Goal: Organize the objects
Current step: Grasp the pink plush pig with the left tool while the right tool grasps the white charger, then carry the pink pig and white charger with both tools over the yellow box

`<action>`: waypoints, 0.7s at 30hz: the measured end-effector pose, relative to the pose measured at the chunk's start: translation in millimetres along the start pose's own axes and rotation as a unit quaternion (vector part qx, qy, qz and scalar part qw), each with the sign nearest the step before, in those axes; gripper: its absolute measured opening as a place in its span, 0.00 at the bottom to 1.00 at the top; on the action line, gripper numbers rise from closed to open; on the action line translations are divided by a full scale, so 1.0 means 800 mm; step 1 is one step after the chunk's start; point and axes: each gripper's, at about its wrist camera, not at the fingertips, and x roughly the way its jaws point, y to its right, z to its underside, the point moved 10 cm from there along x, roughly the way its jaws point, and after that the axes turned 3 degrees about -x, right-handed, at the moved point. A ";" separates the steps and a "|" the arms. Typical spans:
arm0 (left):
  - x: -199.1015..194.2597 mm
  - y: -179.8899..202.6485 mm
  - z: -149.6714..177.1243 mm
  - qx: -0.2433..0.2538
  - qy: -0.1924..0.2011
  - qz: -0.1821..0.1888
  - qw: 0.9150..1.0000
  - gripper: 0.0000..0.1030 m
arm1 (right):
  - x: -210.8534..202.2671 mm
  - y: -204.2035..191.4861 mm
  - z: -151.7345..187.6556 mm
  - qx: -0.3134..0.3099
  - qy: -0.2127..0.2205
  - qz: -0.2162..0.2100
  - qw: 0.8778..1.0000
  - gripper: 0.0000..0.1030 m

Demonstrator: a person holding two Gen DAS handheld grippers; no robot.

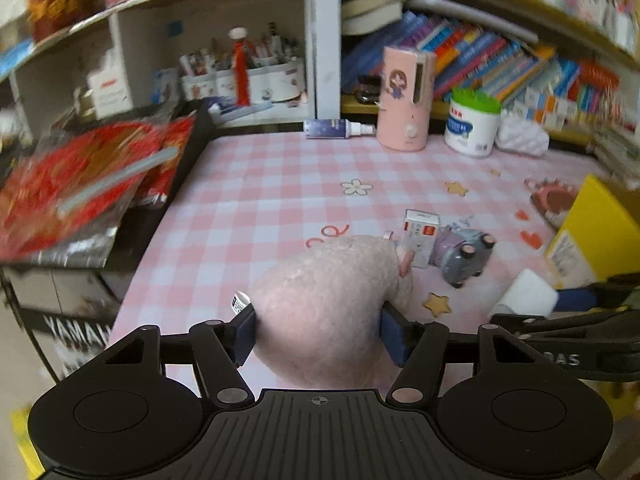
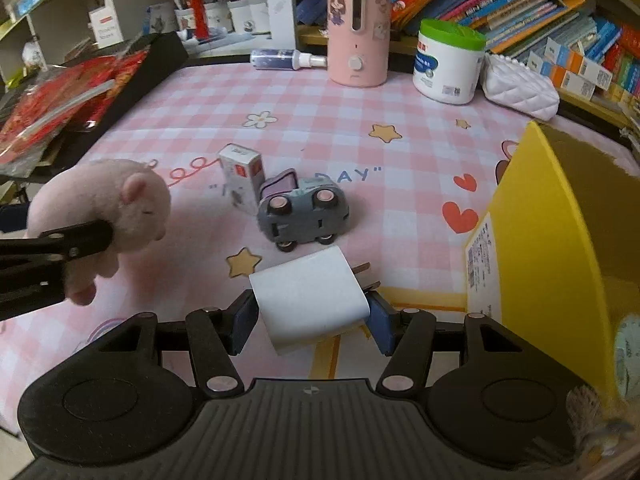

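My left gripper (image 1: 318,330) is shut on a pink plush pig (image 1: 332,312) and holds it above the pink checked table cover (image 1: 256,200); the pig also shows in the right wrist view (image 2: 112,208). My right gripper (image 2: 312,316) is shut on a white plug-in charger (image 2: 310,294), its prongs pointing right; the charger also shows in the left wrist view (image 1: 528,294). A grey toy car (image 2: 302,210) lies on its side mid-table, touching a small white box (image 2: 242,172). A yellow box (image 2: 560,240) stands open at the right.
At the back stand a pink humidifier (image 2: 358,24), a green-lidded white tub (image 2: 448,64), a spray bottle (image 2: 286,58) and a white quilted pouch (image 2: 520,88). Red packets (image 2: 52,108) lie on a black shelf at left. Shelves of books run behind.
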 end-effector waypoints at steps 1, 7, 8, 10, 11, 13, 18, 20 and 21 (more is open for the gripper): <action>-0.008 -0.002 0.004 -0.011 -0.001 0.003 1.000 0.60 | -0.005 -0.002 0.001 -0.003 0.003 -0.001 1.000 0.54; -0.054 -0.006 0.026 -0.038 0.009 0.011 0.999 0.60 | -0.042 -0.015 0.011 -0.022 0.022 -0.010 0.999 0.54; -0.063 -0.006 0.029 -0.045 0.012 0.014 0.999 0.60 | -0.049 -0.017 0.013 -0.025 0.025 -0.012 0.999 0.54; -0.077 -0.009 0.034 -0.058 0.017 0.020 0.998 0.60 | -0.064 -0.020 0.018 -0.026 0.033 -0.014 0.999 0.54; -0.084 -0.011 0.037 -0.067 0.019 0.024 0.997 0.60 | -0.071 -0.020 0.021 -0.025 0.036 -0.014 0.999 0.54; -0.097 -0.014 0.044 -0.084 0.022 0.031 0.996 0.60 | -0.085 -0.022 0.027 -0.020 0.041 -0.014 0.999 0.54; -0.129 -0.016 0.068 -0.102 0.028 0.040 0.994 0.60 | -0.115 -0.025 0.050 -0.007 0.047 -0.009 0.999 0.54; -0.141 -0.013 0.078 -0.101 0.030 0.043 0.993 0.60 | -0.123 -0.027 0.060 -0.006 0.046 -0.006 0.999 0.54; -0.147 -0.013 0.083 -0.101 0.030 0.044 0.993 0.60 | -0.128 -0.029 0.066 -0.006 0.046 -0.006 0.999 0.54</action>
